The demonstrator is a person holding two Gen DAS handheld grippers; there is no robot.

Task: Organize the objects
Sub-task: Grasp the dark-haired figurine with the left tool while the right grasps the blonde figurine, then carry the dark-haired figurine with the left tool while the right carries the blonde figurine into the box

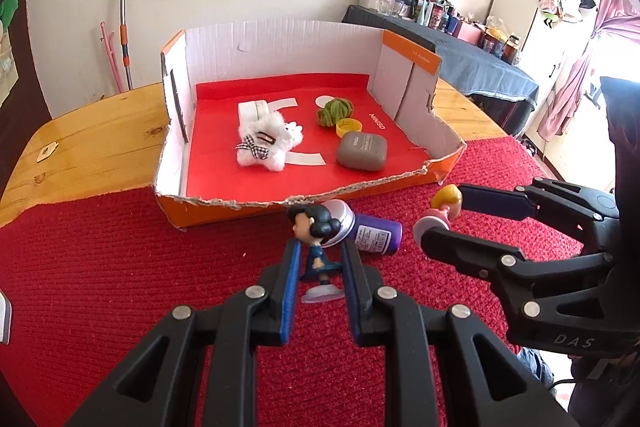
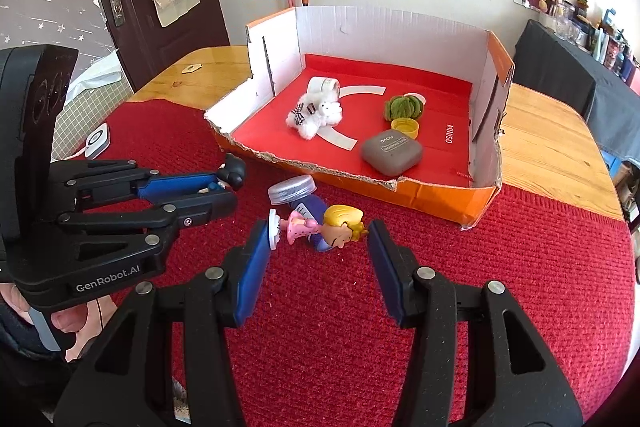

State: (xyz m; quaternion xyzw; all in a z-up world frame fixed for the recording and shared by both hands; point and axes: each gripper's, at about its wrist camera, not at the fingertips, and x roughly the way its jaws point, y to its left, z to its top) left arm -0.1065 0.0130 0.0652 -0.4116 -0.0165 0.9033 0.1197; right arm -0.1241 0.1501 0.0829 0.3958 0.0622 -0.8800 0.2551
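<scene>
Red-clothed worktop [image 1: 120,267], with left gripper [image 1: 318,259] jaws clamped on dark-haired figurine [image 1: 316,239], right gripper [image 2: 318,239] jaws parted around fallen blond figurine [image 2: 328,229] near purple jar [image 1: 366,225]; next, probably, lifting into cardboard box [image 1: 176,205].

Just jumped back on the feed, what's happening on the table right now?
The left tongs are shut on the dark-haired figurine. The right tongs straddle the blonde figurine, which lies against the purple jar on the red cloth. The plush dog and grey case already sit in the cardboard box.
</scene>
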